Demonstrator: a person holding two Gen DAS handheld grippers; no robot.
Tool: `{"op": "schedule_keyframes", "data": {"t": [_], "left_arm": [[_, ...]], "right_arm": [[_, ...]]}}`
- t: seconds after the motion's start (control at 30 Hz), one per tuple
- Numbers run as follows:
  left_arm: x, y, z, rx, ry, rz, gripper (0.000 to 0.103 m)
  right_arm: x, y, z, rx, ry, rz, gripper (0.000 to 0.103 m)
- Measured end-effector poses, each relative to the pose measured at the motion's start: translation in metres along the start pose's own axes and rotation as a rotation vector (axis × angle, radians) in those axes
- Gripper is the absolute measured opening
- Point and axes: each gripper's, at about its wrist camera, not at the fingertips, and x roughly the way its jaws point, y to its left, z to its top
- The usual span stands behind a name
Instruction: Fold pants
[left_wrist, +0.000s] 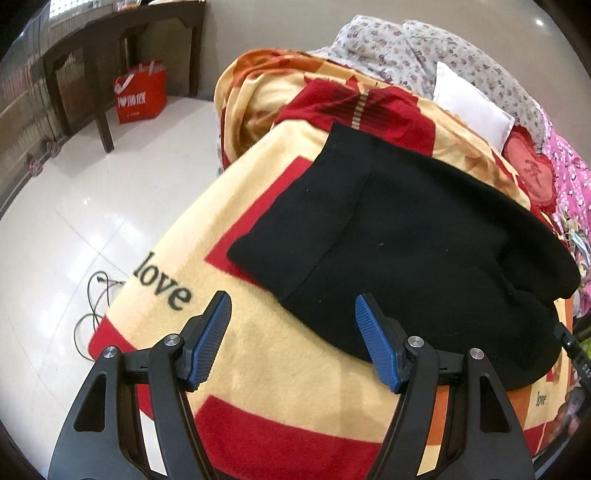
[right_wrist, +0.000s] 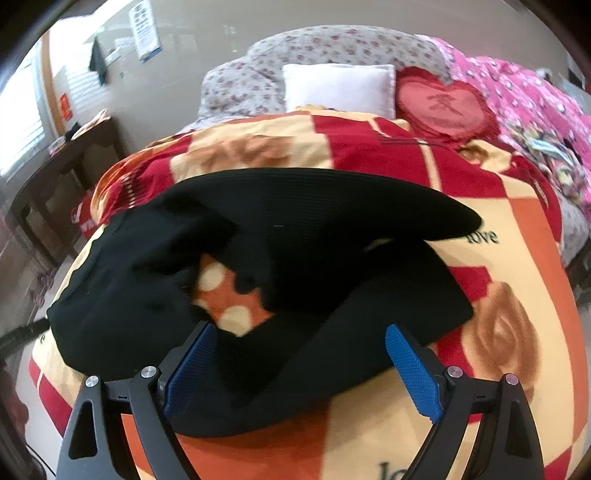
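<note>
Black pants (left_wrist: 406, 240) on blanket (left_wrist: 295, 369), left claw (left_wrist: 291, 308) spread (empty), right claw (right_wrist: 301, 334) spread over hem.

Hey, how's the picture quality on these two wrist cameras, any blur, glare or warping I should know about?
Left wrist view: mostly sharp; the black knit pants and the "love" lettering on the red-and-cream fleece blanket read clearly; window glare streaks the glossy white tiled floor. Right wrist view: softer, the pants' folds smeared, the bright window blown out. Both: strong fisheye bending, dark corners.
</note>
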Motion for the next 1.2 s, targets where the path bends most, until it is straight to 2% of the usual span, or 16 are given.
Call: {"op": "schedule_keyframes", "data": {"t": [0.27, 0.47, 0.7, 0.83, 0.93, 1.0, 1.07, 1.1, 1.2], "left_arm": [[0.018, -0.011, 0.003, -0.024, 0.049, -0.052, 0.07], [0.028, -0.023, 0.004, -0.002, 0.052, -0.039, 0.074], [0.032, -0.027, 0.01, -0.014, 0.056, -0.041, 0.075], [0.033, -0.029, 0.011, -0.019, 0.06, -0.04, 0.075], [0.034, -0.029, 0.014, -0.028, 0.065, -0.045, 0.075], [0.035, -0.029, 0.015, -0.036, 0.066, -0.051, 0.075], [0.036, -0.031, 0.017, -0.037, 0.064, -0.056, 0.074], [0.036, -0.032, 0.017, -0.036, 0.06, -0.057, 0.073], [0.035, -0.035, 0.017, -0.021, 0.041, -0.059, 0.053]], "right_arm": [[-0.021, -0.046, -0.006, 0.079, -0.024, -0.05, 0.092], [-0.025, -0.085, -0.016, 0.162, -0.012, -0.08, 0.092], [0.003, -0.113, -0.011, 0.364, -0.006, 0.097, 0.091], [0.03, -0.114, -0.005, 0.413, 0.024, 0.141, 0.081], [0.037, -0.109, 0.002, 0.391, 0.003, 0.13, 0.076], [0.041, -0.104, 0.007, 0.376, -0.01, 0.141, 0.064], [0.046, -0.102, 0.009, 0.37, -0.013, 0.173, 0.041], [0.047, -0.1, 0.01, 0.365, -0.019, 0.177, 0.037], [0.038, -0.096, 0.008, 0.332, -0.069, 0.165, 0.023]]}}
